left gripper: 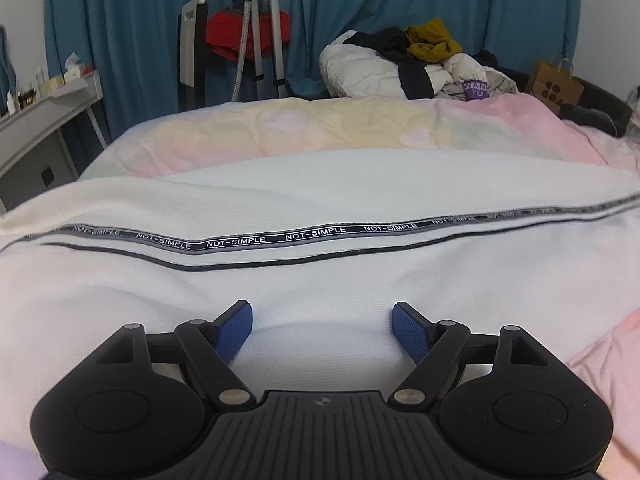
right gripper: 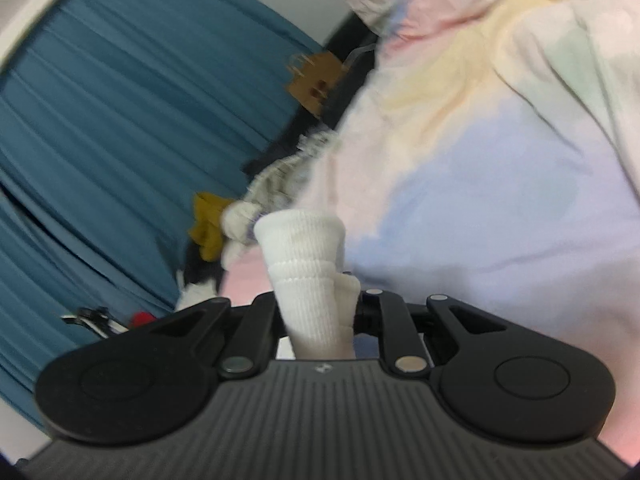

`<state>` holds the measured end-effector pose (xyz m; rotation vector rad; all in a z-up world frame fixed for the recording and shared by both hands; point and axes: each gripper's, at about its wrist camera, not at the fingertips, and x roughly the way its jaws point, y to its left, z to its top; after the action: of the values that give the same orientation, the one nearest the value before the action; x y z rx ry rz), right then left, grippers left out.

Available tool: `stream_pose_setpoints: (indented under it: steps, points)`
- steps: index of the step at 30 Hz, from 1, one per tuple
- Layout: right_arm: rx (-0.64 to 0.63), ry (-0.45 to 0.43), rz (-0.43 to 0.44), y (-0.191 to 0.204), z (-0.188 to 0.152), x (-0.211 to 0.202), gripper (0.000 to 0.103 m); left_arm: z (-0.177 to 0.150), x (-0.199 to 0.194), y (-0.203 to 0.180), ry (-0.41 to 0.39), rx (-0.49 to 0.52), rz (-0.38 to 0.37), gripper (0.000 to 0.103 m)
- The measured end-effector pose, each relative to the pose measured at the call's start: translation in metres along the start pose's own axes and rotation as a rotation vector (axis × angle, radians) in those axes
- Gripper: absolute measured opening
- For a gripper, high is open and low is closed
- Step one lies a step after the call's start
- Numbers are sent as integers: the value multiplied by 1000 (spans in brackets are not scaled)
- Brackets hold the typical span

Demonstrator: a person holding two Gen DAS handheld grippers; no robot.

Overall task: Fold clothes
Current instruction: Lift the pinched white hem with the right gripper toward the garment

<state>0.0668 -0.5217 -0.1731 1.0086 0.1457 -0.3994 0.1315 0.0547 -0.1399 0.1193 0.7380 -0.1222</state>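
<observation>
My left gripper (left gripper: 322,330) has its blue fingers (left gripper: 236,332) spread wide apart, hovering just over the white garment (left gripper: 320,200) with nothing between them; whether the tips brush the cloth I cannot tell. My right gripper (right gripper: 316,312) has its fingers drawn together, clamped on a ribbed white cuff (right gripper: 304,264) that stands up out of them.

In the left view the garment lies spread across the near part of the bed, its black lettered stripe (left gripper: 236,242) running left to right. Beyond its far edge the pastel duvet (left gripper: 360,128) lies bare, giving open room up to the clothes pile (left gripper: 412,64) at the far side. A grey desk (left gripper: 44,120) stands off the bed's left edge, a tripod (left gripper: 260,40) before the blue curtain (left gripper: 120,20).
</observation>
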Motion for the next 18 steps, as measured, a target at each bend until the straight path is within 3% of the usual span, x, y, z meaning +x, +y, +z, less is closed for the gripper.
stream_pose_setpoints:
  steps: [6,18]
  points:
    - [-152,-51,74,50,-1,-13,16,-2,1,2,-1,-3,-8,79]
    - [-322,-92,184,150,-18,-53,16,-7,-2,7,-32,5,-19,79]
